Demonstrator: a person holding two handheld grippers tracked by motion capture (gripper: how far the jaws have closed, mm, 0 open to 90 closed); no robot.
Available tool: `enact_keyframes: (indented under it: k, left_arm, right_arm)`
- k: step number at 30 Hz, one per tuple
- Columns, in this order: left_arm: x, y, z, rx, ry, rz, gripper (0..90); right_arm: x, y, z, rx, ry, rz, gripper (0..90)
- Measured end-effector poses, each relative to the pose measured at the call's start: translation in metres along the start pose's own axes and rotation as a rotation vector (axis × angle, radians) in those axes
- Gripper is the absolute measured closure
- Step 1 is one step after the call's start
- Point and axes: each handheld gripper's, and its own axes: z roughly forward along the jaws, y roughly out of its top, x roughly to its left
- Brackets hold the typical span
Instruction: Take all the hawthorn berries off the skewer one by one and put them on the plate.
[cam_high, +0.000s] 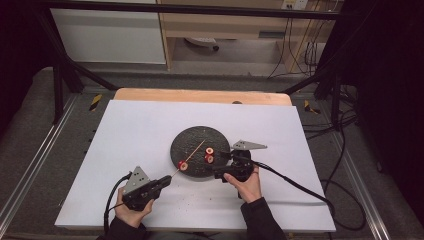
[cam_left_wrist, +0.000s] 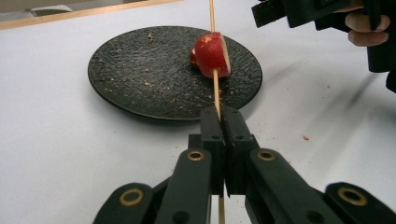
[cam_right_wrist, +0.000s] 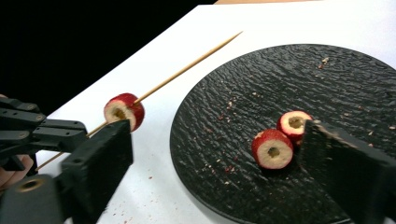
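While a thin wooden skewer (cam_left_wrist: 215, 88) runs through one red fruit slice (cam_left_wrist: 213, 54), its near end is clamped between the tightly closed jaws of the left gripper (cam_left_wrist: 223, 122), and the stick slants up over the near edge of the round black plate (cam_high: 192, 137). That threaded slice (cam_right_wrist: 123, 111) is a short round with red skin and a pale cut face with a small hollow at its centre, and it hangs at the plate's rim. On the plate lie two more slices (cam_right_wrist: 272, 148) of the same kind, touching each other, among scattered crumbs on the rough dark surface. Just beside them the right gripper (cam_right_wrist: 215, 161) has its jaws spread wide and grips nothing, one jaw close to the farther slice. Under the plate the desk (cam_high: 130, 130) is covered in white.
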Motion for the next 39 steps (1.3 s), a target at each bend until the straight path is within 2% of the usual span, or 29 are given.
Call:
enact_keyframes:
  k: [8, 12, 23, 30, 39]
  left_arm:
    - [0.0, 0.0, 0.0, -0.001, -0.003, -0.002, 88.4]
    - [0.0, 0.0, 0.0, -0.003, -0.001, -0.003, 88.4]
    - [-0.002, 0.001, 0.001, -0.006, -0.002, -0.001, 88.4]
    - [-0.003, 0.001, 0.001, -0.005, -0.003, 0.004, 88.3]
    - [-0.005, 0.001, 0.002, -0.007, -0.007, 0.009, 88.4]
  right_arm:
    - [0.015, 0.0, 0.008, 0.023, 0.017, -0.013, 4.2]
    - [0.022, 0.0, 0.016, 0.032, 0.026, -0.019, 4.9]
    - [0.032, 0.0, 0.035, 0.031, 0.054, 0.006, 9.4]
    - [0.037, 0.002, 0.046, 0.03, 0.081, 0.023, 18.8]
    - [0.038, 0.0, 0.055, 0.039, 0.117, 0.05, 38.7]
